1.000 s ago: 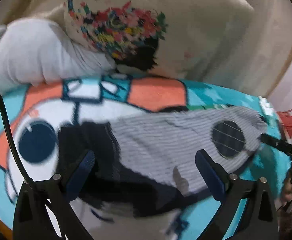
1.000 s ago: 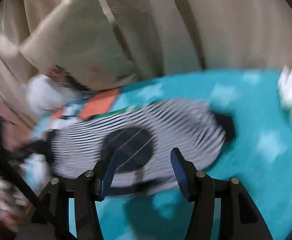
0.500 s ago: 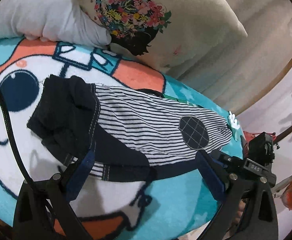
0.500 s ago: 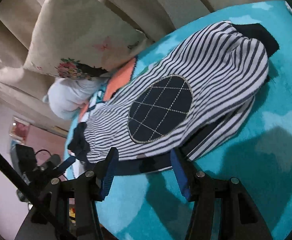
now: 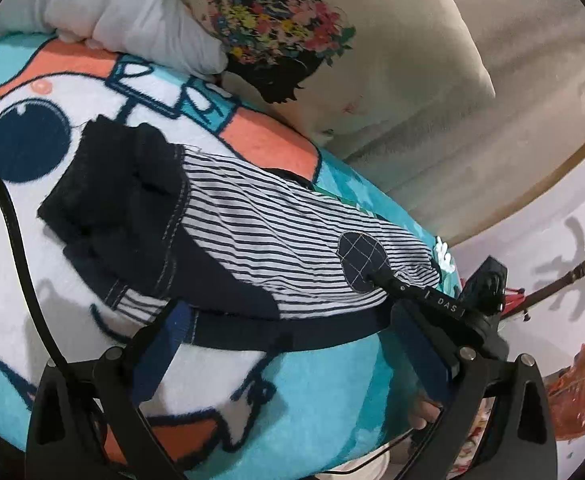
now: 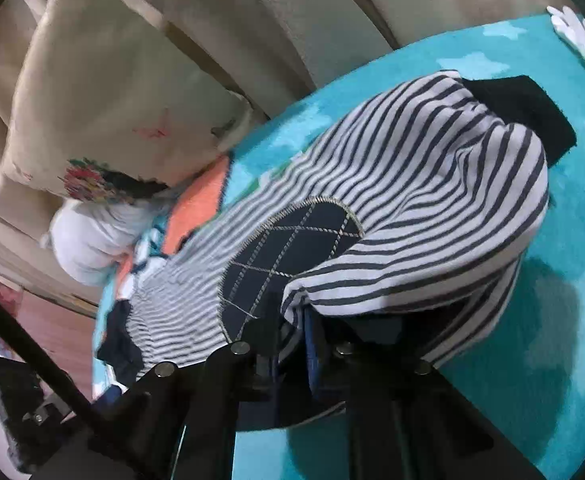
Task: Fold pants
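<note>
Striped pants [image 6: 432,200] bunch between the closed right gripper [image 6: 292,344]; the left gripper [image 5: 292,356], open just before their hem, should pinch evenly.

Soft indoor light, strong fisheye bend, black corners in both views.

Left wrist view is sharp at the striped pants [image 5: 276,232], with hard grey shadows on the pale wall [image 5: 572,280] at the right edge. Right wrist view is softer: the pillow [image 6: 104,92] and far edge of the blanket [image 6: 572,320] smear slightly, and the pants throw a dark shadow on the blanket.
</note>
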`<state>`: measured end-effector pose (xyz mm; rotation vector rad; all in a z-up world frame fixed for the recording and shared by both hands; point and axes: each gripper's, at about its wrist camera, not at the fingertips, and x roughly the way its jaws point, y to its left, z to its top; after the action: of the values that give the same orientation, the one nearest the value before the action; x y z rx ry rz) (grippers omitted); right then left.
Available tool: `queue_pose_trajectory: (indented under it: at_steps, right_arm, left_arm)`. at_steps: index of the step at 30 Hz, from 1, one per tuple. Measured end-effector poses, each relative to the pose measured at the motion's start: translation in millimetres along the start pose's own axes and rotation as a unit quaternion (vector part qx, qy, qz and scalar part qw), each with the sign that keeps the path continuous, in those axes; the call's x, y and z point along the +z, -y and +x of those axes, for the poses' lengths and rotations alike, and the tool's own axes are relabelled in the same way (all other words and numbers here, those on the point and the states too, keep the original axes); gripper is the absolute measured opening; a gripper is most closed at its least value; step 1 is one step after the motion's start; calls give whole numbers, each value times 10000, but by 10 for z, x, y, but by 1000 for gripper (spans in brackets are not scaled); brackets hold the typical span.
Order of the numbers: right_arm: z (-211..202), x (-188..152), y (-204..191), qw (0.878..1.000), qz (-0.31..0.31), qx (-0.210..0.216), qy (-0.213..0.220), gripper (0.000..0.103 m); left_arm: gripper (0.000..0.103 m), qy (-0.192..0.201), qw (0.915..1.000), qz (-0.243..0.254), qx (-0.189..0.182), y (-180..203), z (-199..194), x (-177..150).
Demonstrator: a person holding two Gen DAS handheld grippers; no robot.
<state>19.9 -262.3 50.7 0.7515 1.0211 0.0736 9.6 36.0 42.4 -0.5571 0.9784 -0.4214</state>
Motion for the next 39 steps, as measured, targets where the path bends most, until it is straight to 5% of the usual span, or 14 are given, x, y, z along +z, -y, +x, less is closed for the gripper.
queue_pose_trajectory:
  at_steps: [14, 18, 20, 22, 35, 39]
  right_arm:
    - [-445, 97, -359, 9935, -930, 277, 591, 8]
    - [-508, 103, -374, 9928, -968, 337, 626, 8]
    - [-519, 107, -378, 9921, -1043, 328, 619, 8]
    - [-498, 128, -420, 9914, -1112, 265, 633, 8]
    - [301, 999, -873, 9845, -1637, -255, 574, 8]
    - [660, 1268, -728, 9917, -1247, -122, 301, 13]
  left_arm:
    - [100, -505, 9940, -214, -947, 172, 454, -23]
    - [95, -580, 9953, -367, -683, 98, 645, 62]
    - [66, -497, 9968, -396, -476, 41, 650, 158]
    - [53, -374, 9977, -422, -373, -14, 611, 302]
    - [51, 238, 9971, 26, 722, -33, 968, 1423]
    - [53, -19, 9981, -229, 570, -218, 1121, 1561]
